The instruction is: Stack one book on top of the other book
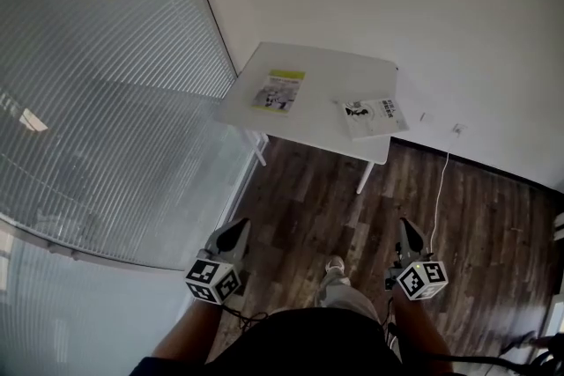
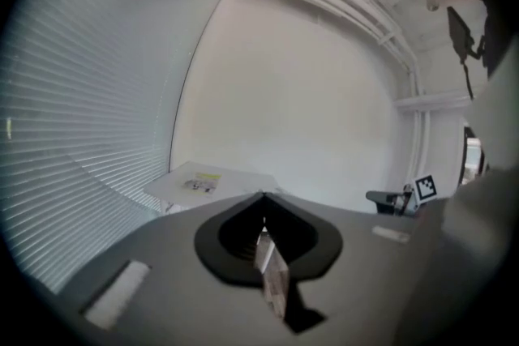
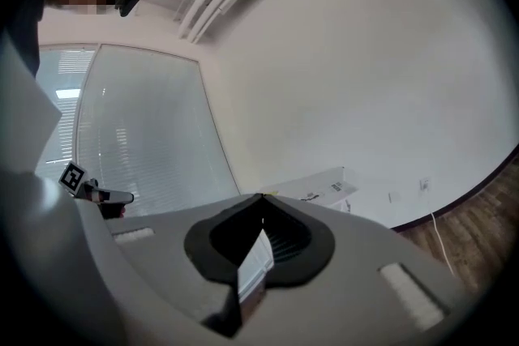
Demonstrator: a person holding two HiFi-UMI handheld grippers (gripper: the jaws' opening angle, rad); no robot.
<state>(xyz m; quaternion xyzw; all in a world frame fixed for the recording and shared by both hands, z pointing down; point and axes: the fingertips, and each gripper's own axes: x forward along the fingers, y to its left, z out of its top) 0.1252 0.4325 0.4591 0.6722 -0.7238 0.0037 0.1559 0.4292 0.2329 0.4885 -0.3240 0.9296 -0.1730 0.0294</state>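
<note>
Two books lie apart on a small white table [image 1: 326,75] far ahead of me. One has a yellow band at its top [image 1: 280,90] and lies on the table's left half. The other, white with a dark picture [image 1: 373,116], lies near the right front corner. My left gripper [image 1: 238,229] and right gripper [image 1: 407,229] are both shut and empty, held low above the wooden floor, well short of the table. In the left gripper view the yellow-banded book [image 2: 203,181] shows small beyond the shut jaws. The right gripper view shows the table [image 3: 312,189] as a thin strip.
A blind-covered glass wall [image 1: 97,84] runs along the left. A white cable [image 1: 438,189] hangs from a wall socket to the dark wooden floor [image 1: 300,198] right of the table. My own foot [image 1: 334,265] shows between the grippers.
</note>
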